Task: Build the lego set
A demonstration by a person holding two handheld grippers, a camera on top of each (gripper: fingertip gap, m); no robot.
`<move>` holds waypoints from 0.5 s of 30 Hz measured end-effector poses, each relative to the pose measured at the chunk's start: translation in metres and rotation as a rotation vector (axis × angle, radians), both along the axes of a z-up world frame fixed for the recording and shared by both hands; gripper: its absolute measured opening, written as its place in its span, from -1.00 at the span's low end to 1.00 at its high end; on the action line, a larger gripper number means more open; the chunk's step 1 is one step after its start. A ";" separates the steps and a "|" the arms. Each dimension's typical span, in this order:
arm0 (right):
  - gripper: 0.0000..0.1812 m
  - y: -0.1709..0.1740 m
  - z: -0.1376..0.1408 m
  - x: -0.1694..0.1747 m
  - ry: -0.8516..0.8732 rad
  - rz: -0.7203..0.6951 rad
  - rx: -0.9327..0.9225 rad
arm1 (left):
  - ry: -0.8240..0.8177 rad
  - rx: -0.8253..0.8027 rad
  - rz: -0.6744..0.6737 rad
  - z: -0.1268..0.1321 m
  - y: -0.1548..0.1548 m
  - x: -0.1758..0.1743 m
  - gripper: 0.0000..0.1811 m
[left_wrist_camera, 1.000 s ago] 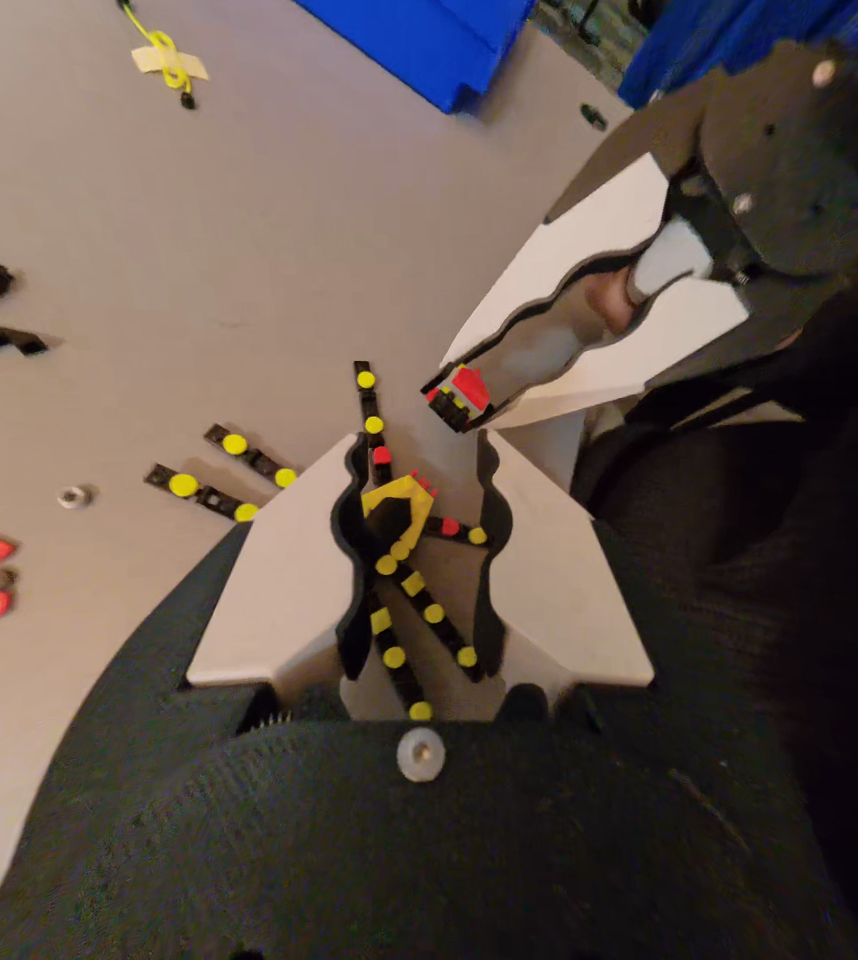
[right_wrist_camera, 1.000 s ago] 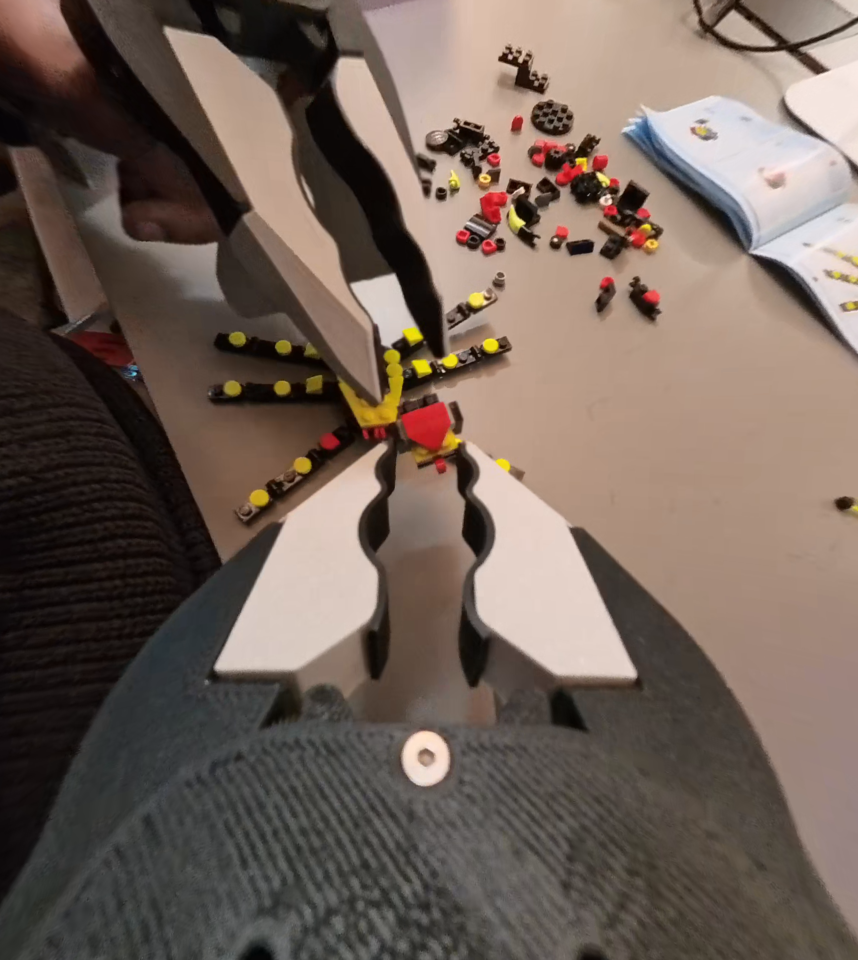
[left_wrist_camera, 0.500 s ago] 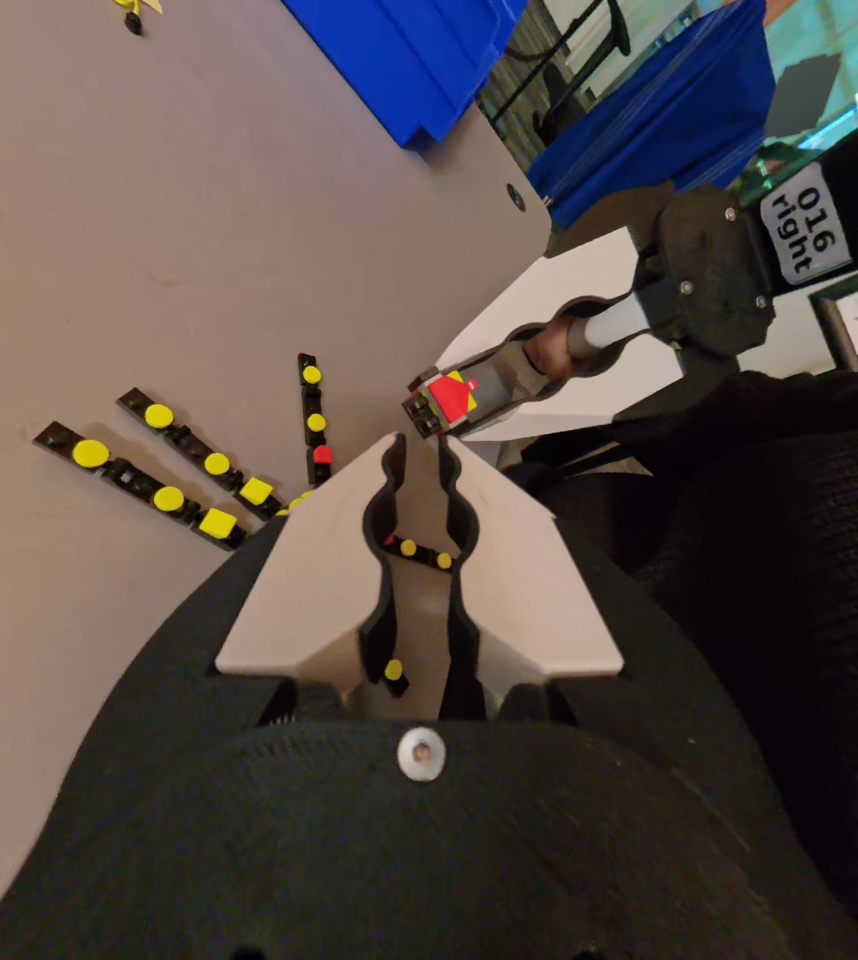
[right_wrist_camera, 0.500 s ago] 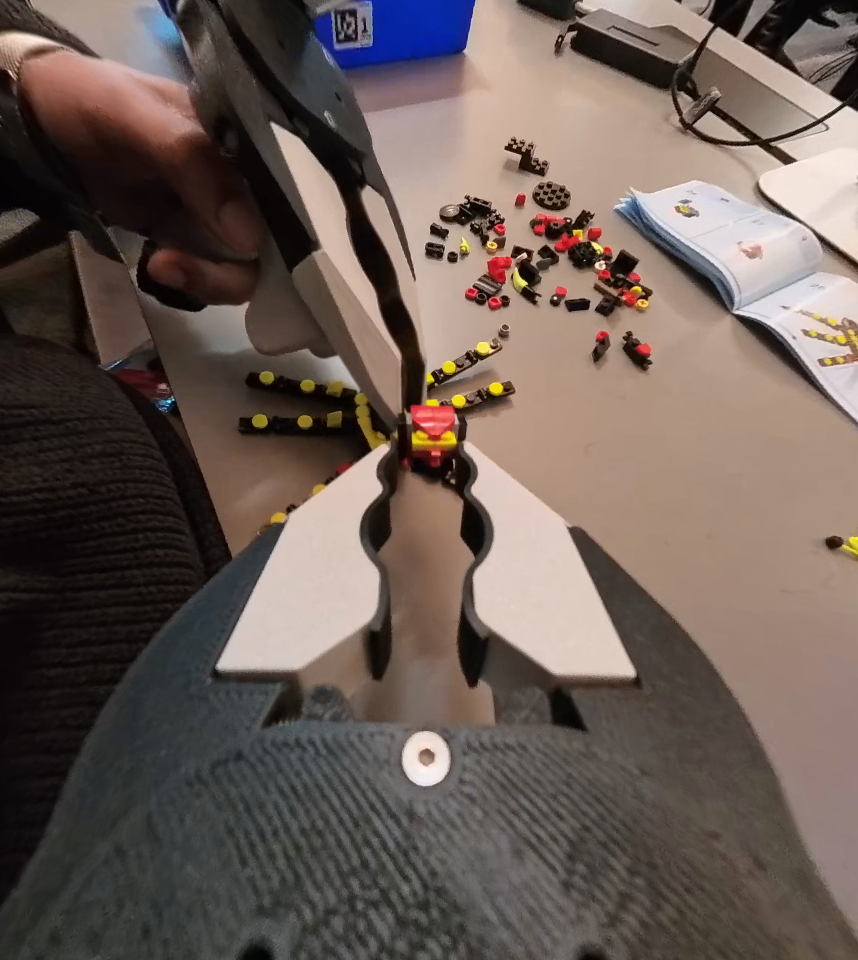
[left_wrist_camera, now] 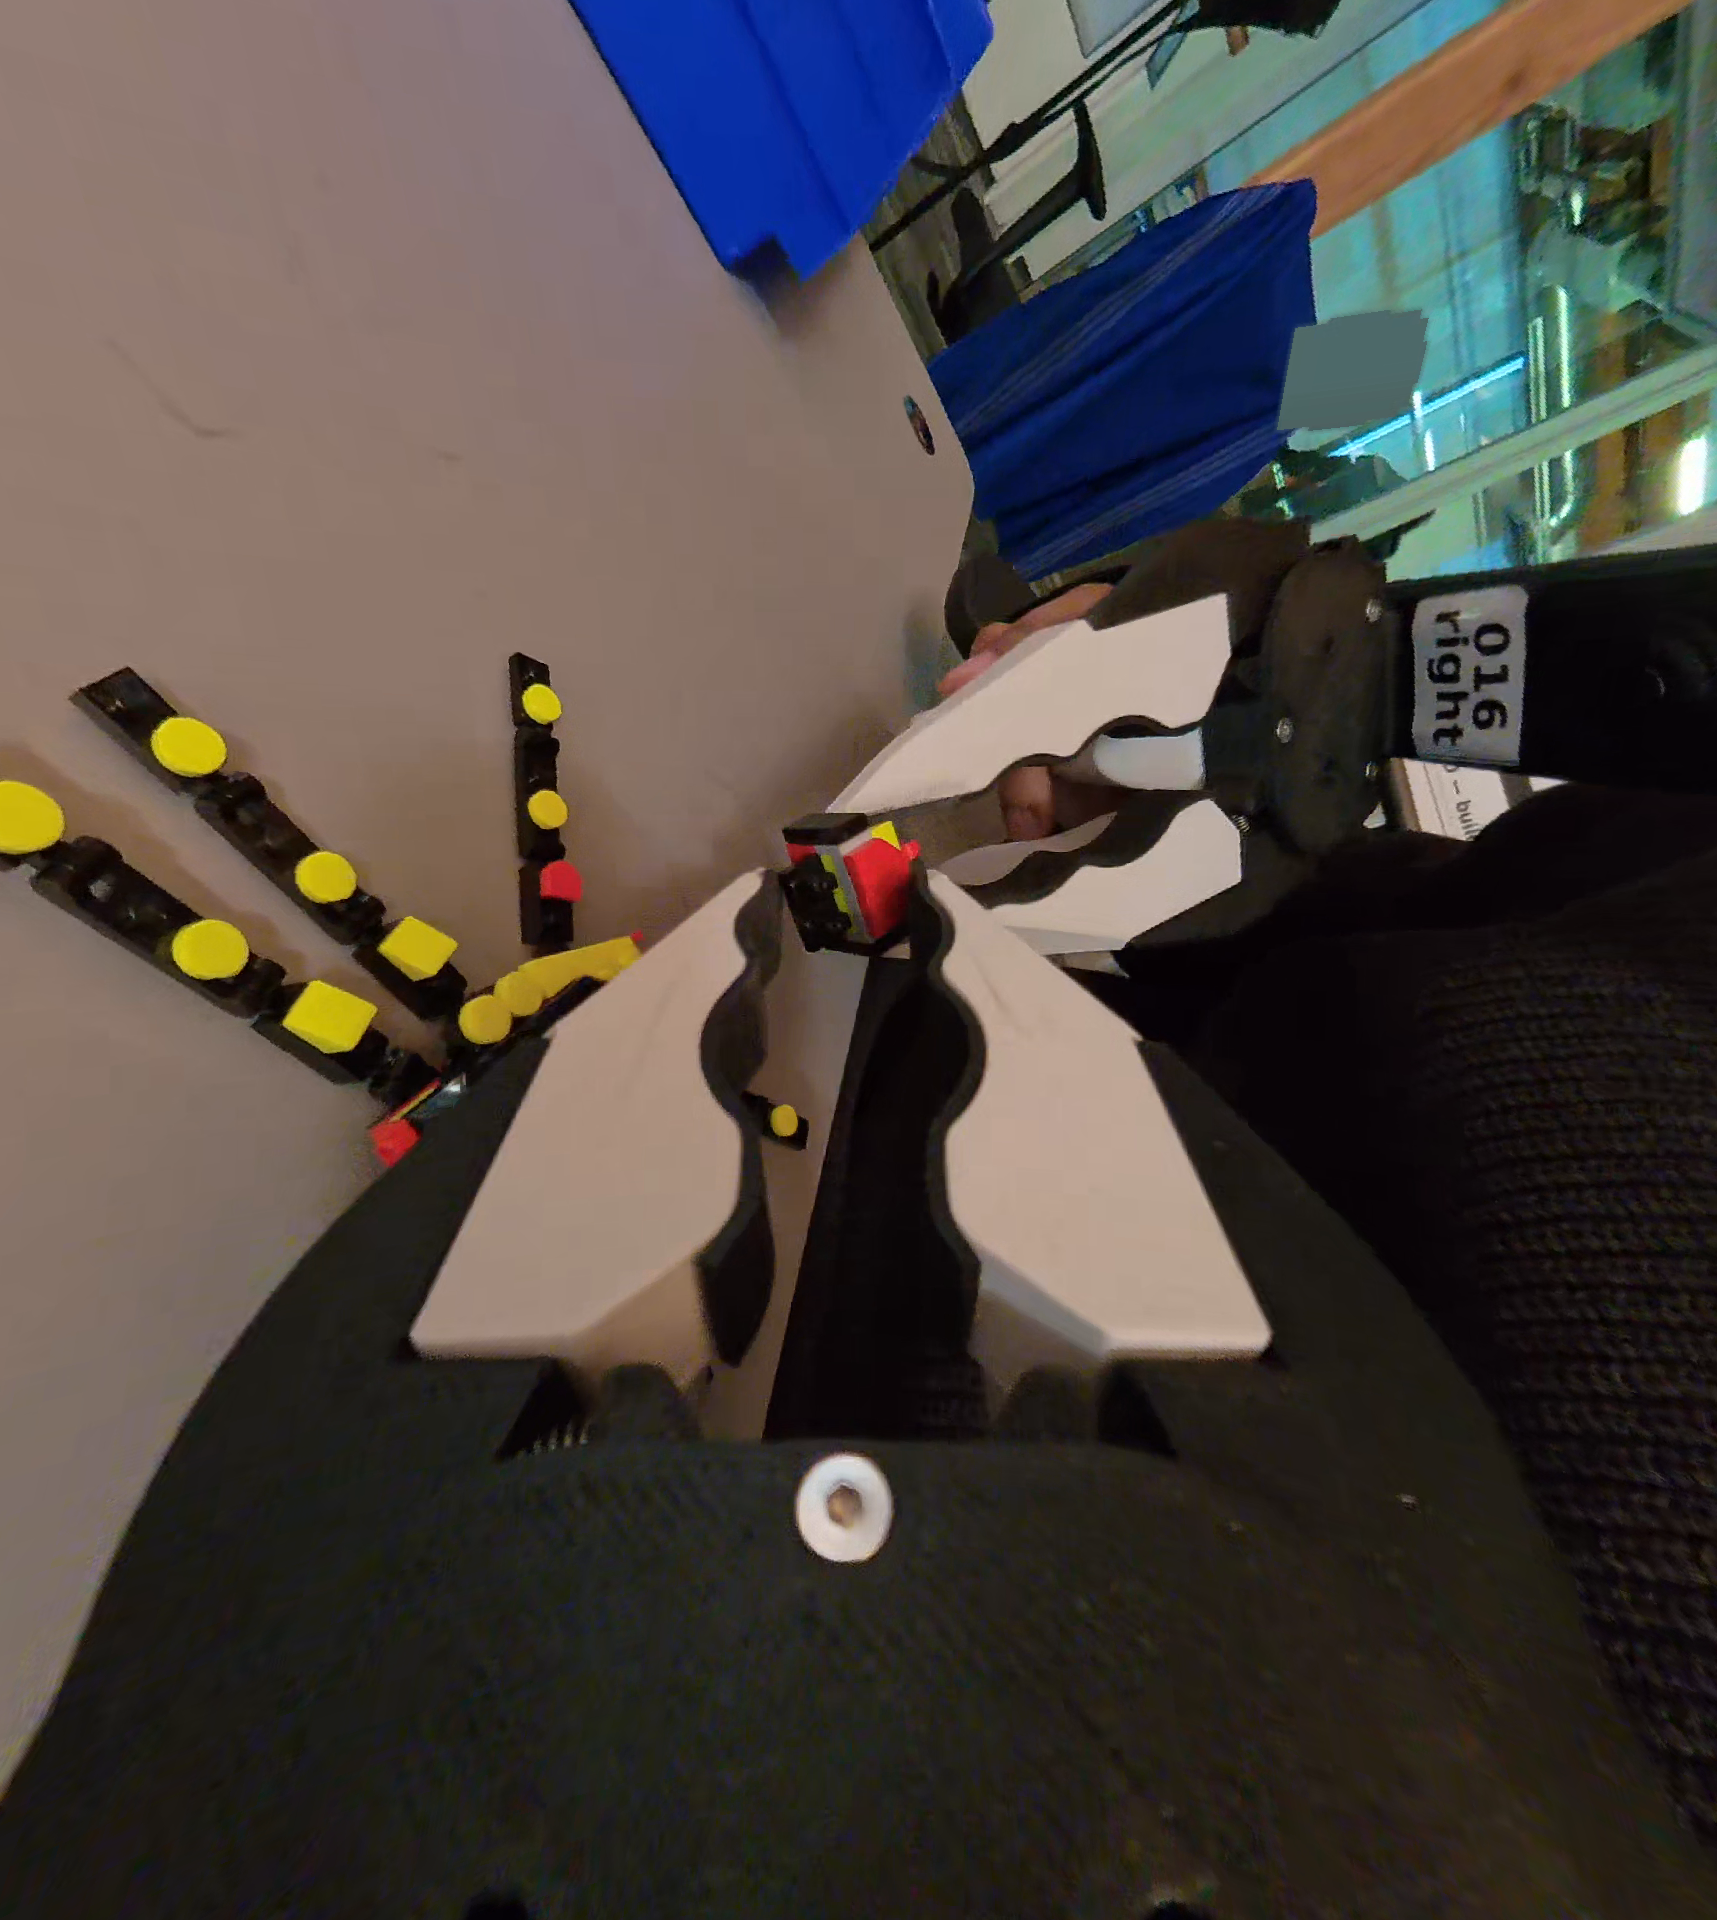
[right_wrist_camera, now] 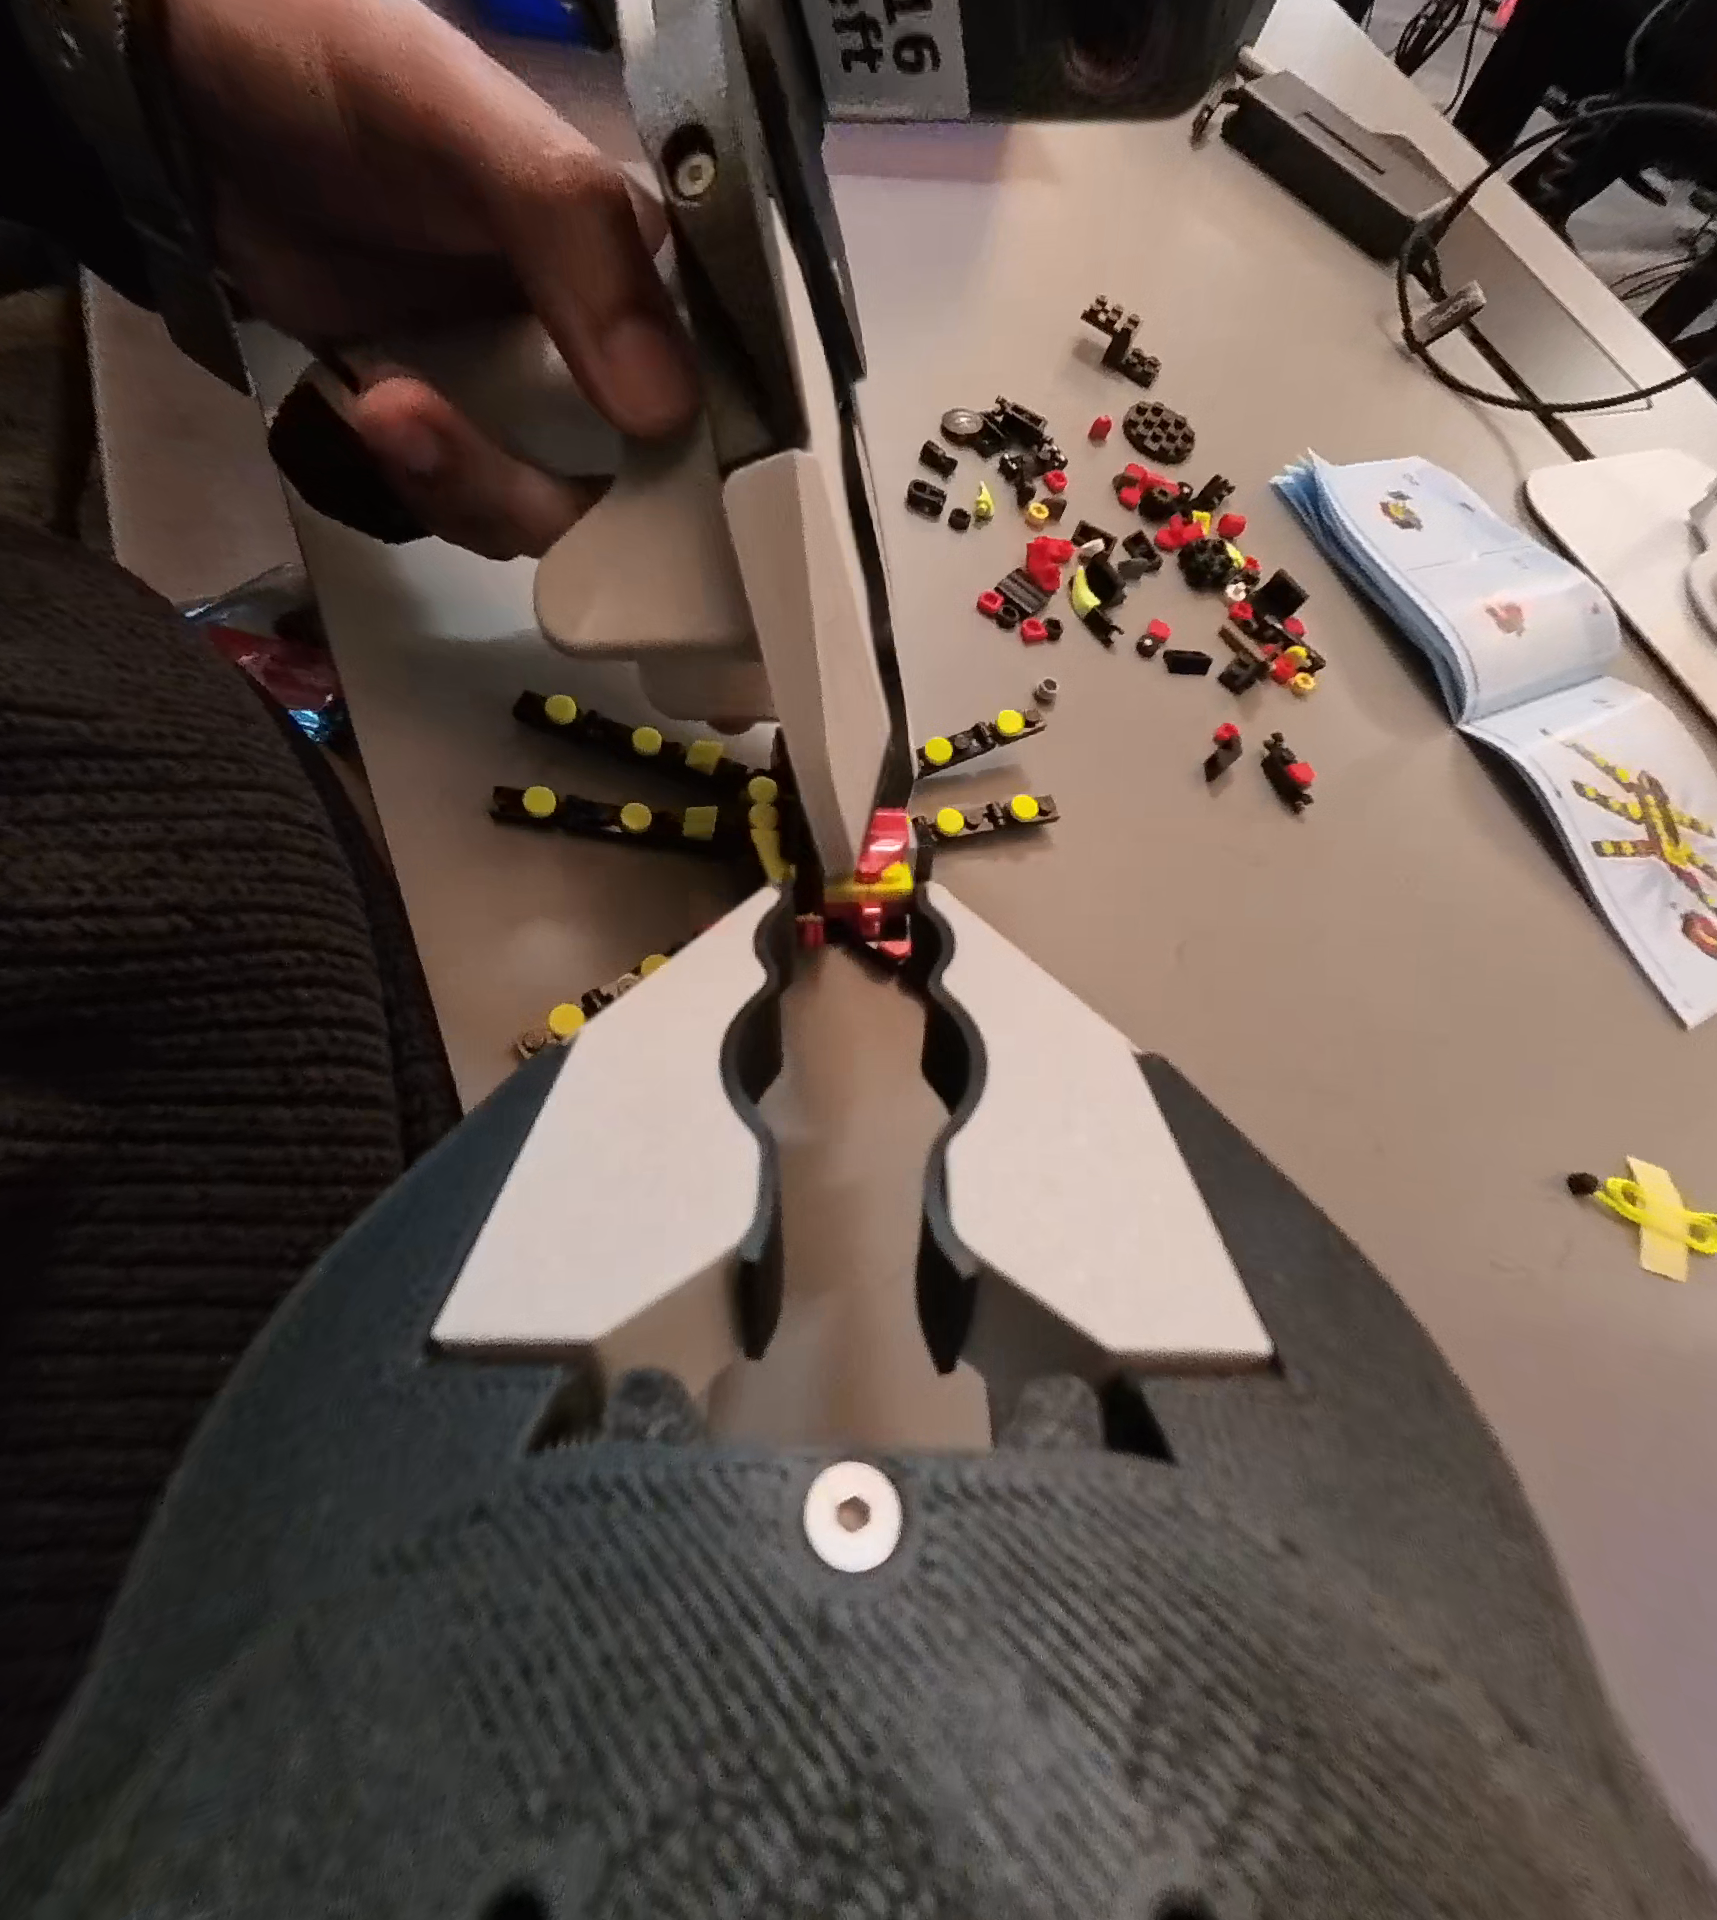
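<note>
On the grey surface [right_wrist_camera: 1249, 1039], loose bricks [right_wrist_camera: 1124, 540] were scattered beyond the spider model [right_wrist_camera: 760, 800]. Its hub was hidden. A red-yellow block [left_wrist_camera: 849, 883] was gripped by both tongs: left [left_wrist_camera: 838, 904], right [right_wrist_camera: 859, 920].

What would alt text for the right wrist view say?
Two hand-held grippers meet over a red, yellow and black lego piece on a grey table, amid black legs with yellow studs; loose bricks and an open instruction booklet lie beyond.
</note>
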State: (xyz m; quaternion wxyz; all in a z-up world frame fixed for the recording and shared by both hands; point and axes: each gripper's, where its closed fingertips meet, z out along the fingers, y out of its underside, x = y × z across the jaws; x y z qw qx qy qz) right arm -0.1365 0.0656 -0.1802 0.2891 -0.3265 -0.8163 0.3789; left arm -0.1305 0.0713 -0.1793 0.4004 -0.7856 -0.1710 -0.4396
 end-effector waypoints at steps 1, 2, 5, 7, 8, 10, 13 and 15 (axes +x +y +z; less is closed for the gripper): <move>-0.78 0.000 0.000 0.000 0.002 0.002 -0.003 | -0.009 0.001 -0.002 0.000 0.000 0.000 -0.76; -0.78 -0.001 0.001 0.000 0.005 0.002 -0.015 | -0.024 0.006 -0.003 0.002 0.000 0.000 -0.76; -0.74 -0.002 0.010 -0.001 0.027 0.004 -0.094 | -0.109 0.029 -0.011 0.009 -0.001 0.001 -0.77; -0.65 -0.002 0.018 -0.003 0.045 0.002 -0.164 | -0.187 0.053 -0.022 0.015 -0.001 0.003 -0.77; -0.65 -0.001 0.021 -0.003 0.049 0.002 -0.192 | -0.219 0.065 -0.023 0.018 -0.001 0.004 -0.76; -0.65 -0.001 0.025 -0.002 0.053 0.011 -0.237 | -0.297 0.098 -0.030 0.027 -0.001 0.004 -0.77; -0.65 -0.004 0.036 0.001 0.086 0.047 -0.298 | -0.420 0.157 -0.043 0.042 -0.002 0.003 -0.77; -0.69 -0.006 0.043 0.003 0.113 0.069 -0.328 | -0.499 0.195 -0.058 0.052 -0.004 0.004 -0.77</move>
